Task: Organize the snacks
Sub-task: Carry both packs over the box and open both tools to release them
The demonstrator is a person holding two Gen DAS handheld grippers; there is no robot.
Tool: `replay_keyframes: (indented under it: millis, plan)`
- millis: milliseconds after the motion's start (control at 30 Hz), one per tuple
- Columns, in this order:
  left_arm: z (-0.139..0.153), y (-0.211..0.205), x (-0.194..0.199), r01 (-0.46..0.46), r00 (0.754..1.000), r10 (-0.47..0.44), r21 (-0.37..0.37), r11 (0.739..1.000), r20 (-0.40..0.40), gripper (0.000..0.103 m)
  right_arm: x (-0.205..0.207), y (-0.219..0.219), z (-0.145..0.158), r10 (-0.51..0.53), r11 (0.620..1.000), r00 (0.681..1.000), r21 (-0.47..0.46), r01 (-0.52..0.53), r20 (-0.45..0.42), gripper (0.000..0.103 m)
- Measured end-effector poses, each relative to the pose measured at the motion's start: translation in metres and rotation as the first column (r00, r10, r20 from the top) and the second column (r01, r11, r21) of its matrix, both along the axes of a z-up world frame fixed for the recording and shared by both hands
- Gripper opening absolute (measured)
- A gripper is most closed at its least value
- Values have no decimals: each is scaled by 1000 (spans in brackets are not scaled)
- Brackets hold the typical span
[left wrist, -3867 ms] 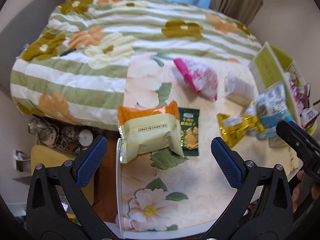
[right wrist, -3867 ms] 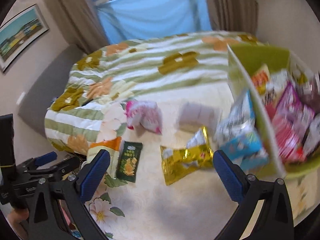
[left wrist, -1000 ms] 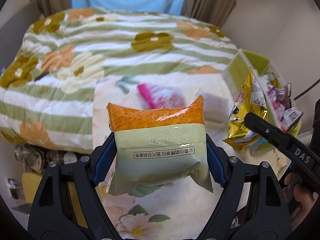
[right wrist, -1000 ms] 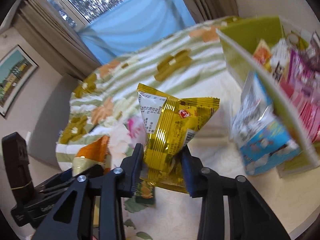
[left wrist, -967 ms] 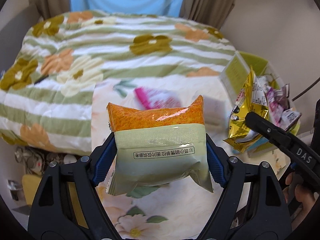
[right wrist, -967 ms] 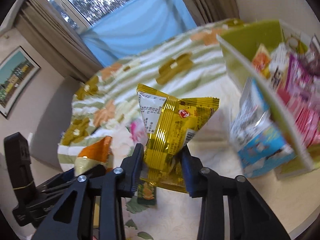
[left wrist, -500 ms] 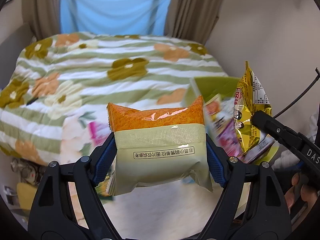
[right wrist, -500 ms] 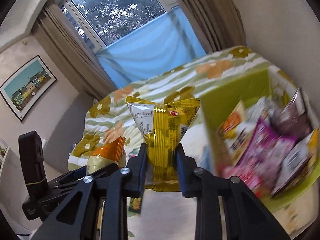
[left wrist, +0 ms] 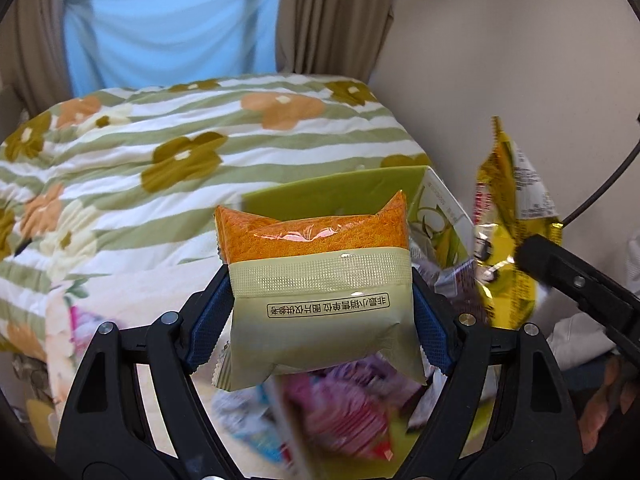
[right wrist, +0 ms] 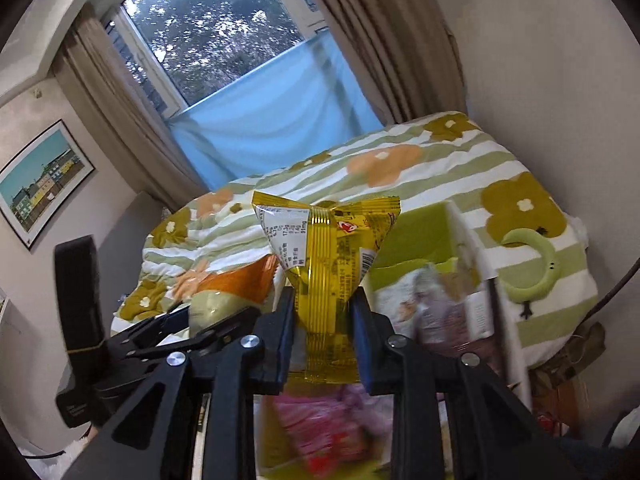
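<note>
We see a bed under a green-striped quilt (left wrist: 224,136) printed with orange and olive flowers, filling the view from 9 to 1 o'clock. Behind it, at 12 o'clock, a blue cloth (right wrist: 276,136) hangs across the lower window (right wrist: 216,28), and trees show through the glass. Beige curtains (right wrist: 384,36) frame it on both sides. At 9 o'clock in the right wrist view a framed picture (right wrist: 42,178) of coloured houses hangs on the wall. A green crescent-shaped toy (right wrist: 532,270) lies on the quilt at 3 o'clock.
</note>
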State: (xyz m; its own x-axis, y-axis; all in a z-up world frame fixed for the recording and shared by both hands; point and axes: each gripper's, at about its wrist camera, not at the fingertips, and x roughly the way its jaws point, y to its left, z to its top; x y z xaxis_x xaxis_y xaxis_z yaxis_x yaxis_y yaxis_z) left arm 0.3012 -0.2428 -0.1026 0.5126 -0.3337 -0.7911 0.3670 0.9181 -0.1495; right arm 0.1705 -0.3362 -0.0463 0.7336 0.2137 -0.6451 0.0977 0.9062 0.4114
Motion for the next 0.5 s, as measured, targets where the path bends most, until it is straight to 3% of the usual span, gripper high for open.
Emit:
replay_keyframes:
  millis: [200, 500]
  plan:
    - [-24, -20, 9, -28, 998, 32, 89, 996, -51, 101, 7, -35, -14, -19, 1000, 999, 18, 20, -45, 25]
    - [-20, 16, -24, -50, 997, 56, 103, 993, -62, 102, 17, -38, -23, 12, 1000, 997, 24, -10, -81, 25]
